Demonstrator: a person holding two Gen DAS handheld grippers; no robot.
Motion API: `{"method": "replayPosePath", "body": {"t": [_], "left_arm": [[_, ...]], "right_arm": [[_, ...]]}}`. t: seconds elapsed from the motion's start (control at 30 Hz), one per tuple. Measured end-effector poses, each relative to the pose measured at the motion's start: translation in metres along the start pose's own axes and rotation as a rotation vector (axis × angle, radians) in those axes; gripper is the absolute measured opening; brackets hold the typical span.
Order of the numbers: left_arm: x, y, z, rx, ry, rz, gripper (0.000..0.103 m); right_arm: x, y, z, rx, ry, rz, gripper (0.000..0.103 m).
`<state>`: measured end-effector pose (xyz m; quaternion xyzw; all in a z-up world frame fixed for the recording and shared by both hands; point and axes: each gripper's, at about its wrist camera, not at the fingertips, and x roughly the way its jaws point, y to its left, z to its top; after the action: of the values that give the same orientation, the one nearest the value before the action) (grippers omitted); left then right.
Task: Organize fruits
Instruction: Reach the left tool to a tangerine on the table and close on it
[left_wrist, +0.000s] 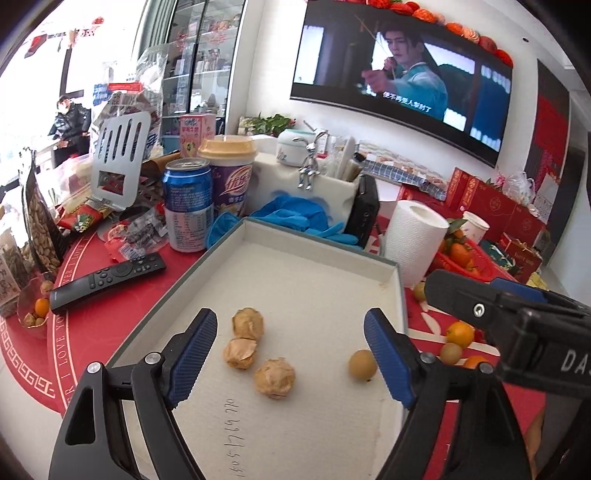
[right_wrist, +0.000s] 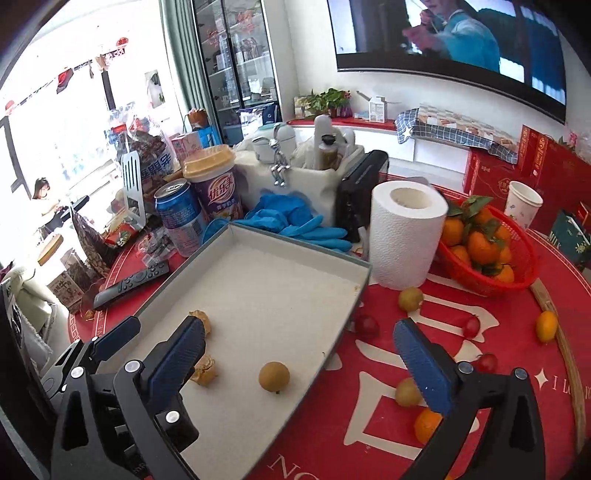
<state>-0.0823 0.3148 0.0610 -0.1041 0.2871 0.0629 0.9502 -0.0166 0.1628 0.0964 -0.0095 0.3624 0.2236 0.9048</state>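
A shallow grey box lid (left_wrist: 321, 236) (right_wrist: 295, 243) lies on the red tablecloth. In it are three papery husked fruits (left_wrist: 247, 323) (left_wrist: 239, 353) (left_wrist: 274, 377) and one smooth yellow-brown round fruit (left_wrist: 362, 363) (right_wrist: 274, 375). My left gripper (left_wrist: 291, 354) is open and empty above the husked fruits. My right gripper (right_wrist: 299, 360) is open and empty over the box's near right edge, just above the round fruit. Loose fruit lies on the cloth to the right: yellow ones (right_wrist: 410, 298) (right_wrist: 407, 392), red ones (right_wrist: 367, 325) (right_wrist: 471, 326), small oranges (right_wrist: 546, 325) (right_wrist: 426, 424).
A paper towel roll (right_wrist: 404, 236) and a red basket of tangerines (right_wrist: 491, 284) stand right of the box. Behind it are blue gloves (right_wrist: 295, 219), a can (left_wrist: 188, 206), a drink cup (left_wrist: 229, 173) and a white holder. A remote (left_wrist: 107, 278) lies at the left.
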Motion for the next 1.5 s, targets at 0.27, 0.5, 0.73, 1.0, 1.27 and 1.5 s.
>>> {"method": "replayPosePath", "body": {"t": [0.27, 0.5, 0.73, 1.0, 1.27, 1.5], "left_arm": [[-0.006, -0.049, -0.009, 0.124, 0.014, -0.171, 0.085], [-0.008, -0.115, -0.037, 0.325, 0.065, -0.254, 0.085], [-0.002, -0.153, -0.069, 0.364, 0.212, -0.303, 0.085], [0.020, -0.190, -0.089, 0.417, 0.296, -0.211, 0.085], [0.030, -0.198, -0.086, 0.415, 0.311, -0.166, 0.038], [0.039, -0.177, -0.076, 0.389, 0.313, -0.144, 0.038]], "right_arm": [[-0.054, -0.100, -0.035, 0.229, -0.029, -0.147, 0.103], [-0.056, -0.170, -0.086, 0.342, 0.101, -0.284, 0.103], [-0.040, -0.196, -0.117, 0.365, 0.202, -0.278, 0.103], [-0.051, -0.206, -0.125, 0.326, 0.157, -0.299, 0.103], [-0.046, -0.206, -0.126, 0.279, 0.180, -0.313, 0.103], [-0.040, -0.197, -0.128, 0.200, 0.205, -0.366, 0.103]]}}
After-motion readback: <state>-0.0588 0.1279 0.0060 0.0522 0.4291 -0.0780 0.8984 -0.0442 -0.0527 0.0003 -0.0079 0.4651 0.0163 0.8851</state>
